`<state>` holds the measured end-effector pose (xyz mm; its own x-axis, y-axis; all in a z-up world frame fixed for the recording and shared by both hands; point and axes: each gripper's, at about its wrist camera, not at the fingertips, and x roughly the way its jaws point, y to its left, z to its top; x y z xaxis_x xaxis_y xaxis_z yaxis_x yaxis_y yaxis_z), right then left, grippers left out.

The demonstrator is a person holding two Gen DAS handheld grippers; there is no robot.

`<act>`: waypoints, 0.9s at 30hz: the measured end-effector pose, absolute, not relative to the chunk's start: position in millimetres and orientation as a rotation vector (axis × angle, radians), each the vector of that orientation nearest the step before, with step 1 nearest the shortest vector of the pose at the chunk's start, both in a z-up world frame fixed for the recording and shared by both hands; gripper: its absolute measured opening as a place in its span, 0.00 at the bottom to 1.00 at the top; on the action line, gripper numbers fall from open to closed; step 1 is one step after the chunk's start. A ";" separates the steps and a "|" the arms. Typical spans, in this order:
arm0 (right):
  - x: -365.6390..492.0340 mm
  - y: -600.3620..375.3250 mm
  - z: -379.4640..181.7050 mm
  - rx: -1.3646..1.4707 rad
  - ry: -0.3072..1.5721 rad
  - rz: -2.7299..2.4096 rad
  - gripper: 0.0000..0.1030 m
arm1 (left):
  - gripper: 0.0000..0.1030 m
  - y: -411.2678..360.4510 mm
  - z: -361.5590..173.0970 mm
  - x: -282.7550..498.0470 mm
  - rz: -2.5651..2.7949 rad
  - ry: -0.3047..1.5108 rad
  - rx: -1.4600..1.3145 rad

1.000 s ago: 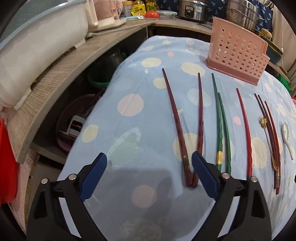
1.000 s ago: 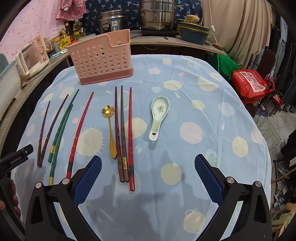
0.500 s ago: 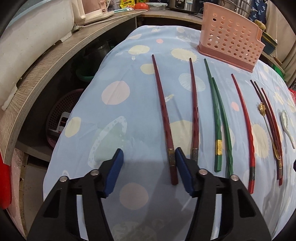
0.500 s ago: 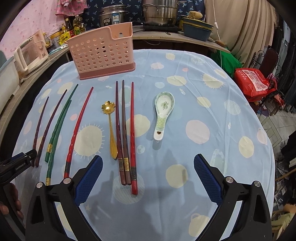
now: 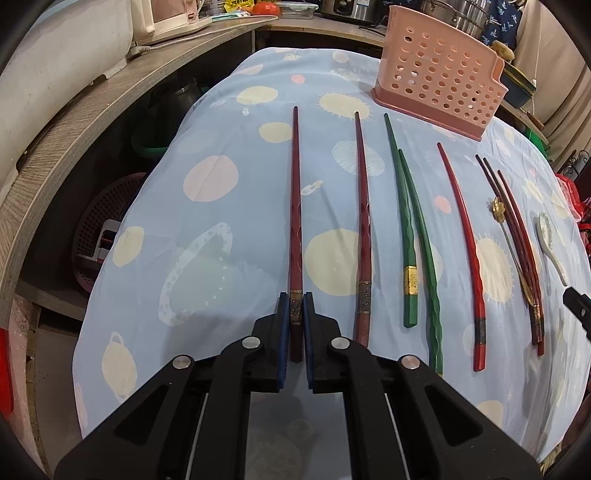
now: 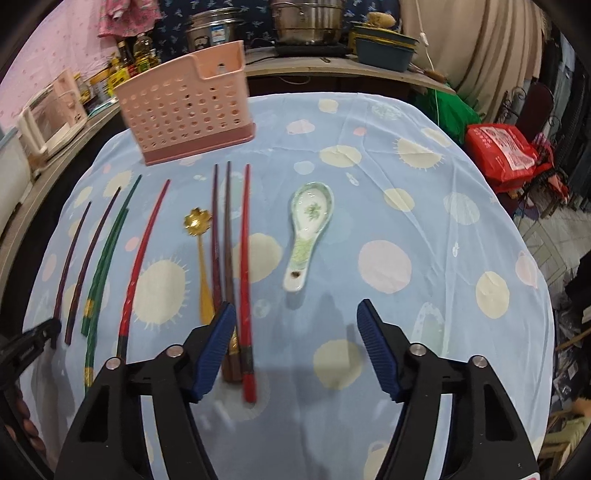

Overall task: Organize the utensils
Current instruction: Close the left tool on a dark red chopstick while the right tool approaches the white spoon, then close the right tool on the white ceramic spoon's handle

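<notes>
My left gripper (image 5: 295,302) is shut on the thick end of the leftmost dark red chopstick (image 5: 295,206), which lies flat on the blue spotted tablecloth (image 5: 207,236). Its twin (image 5: 364,236) lies just to the right, then two green chopsticks (image 5: 410,221) and a red one (image 5: 461,240). My right gripper (image 6: 297,314) is open, low over the cloth, just in front of the white ceramic spoon (image 6: 308,232). Its left finger sits by three chopsticks (image 6: 229,258) and a gold spoon (image 6: 201,251). The pink perforated utensil holder (image 6: 188,110) stands at the far side.
A wooden counter (image 5: 74,122) with appliances runs along the left of the table. Pots (image 6: 306,18) and a blue basin (image 6: 384,51) stand on the shelf behind. A red bag (image 6: 502,151) lies off the table's right edge.
My left gripper has moved forward and shut on the leftmost dark red chopstick. My right gripper has come lower and closer to the chopstick ends and the ceramic spoon, still open.
</notes>
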<state>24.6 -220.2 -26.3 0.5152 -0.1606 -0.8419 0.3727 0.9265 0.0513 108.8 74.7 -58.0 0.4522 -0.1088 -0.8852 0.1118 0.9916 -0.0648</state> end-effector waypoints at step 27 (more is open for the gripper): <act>35.5 -247.8 -29.3 0.325 0.979 -0.318 0.12 | 0.07 72.7 -49.1 98.8 -0.155 1.091 0.004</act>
<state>35.5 -247.8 -29.3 0.5200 -0.1153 -0.8463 0.4038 0.9063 0.1246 98.8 72.7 -49.1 0.4520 -0.1236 -0.8834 0.1277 0.9891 -0.0731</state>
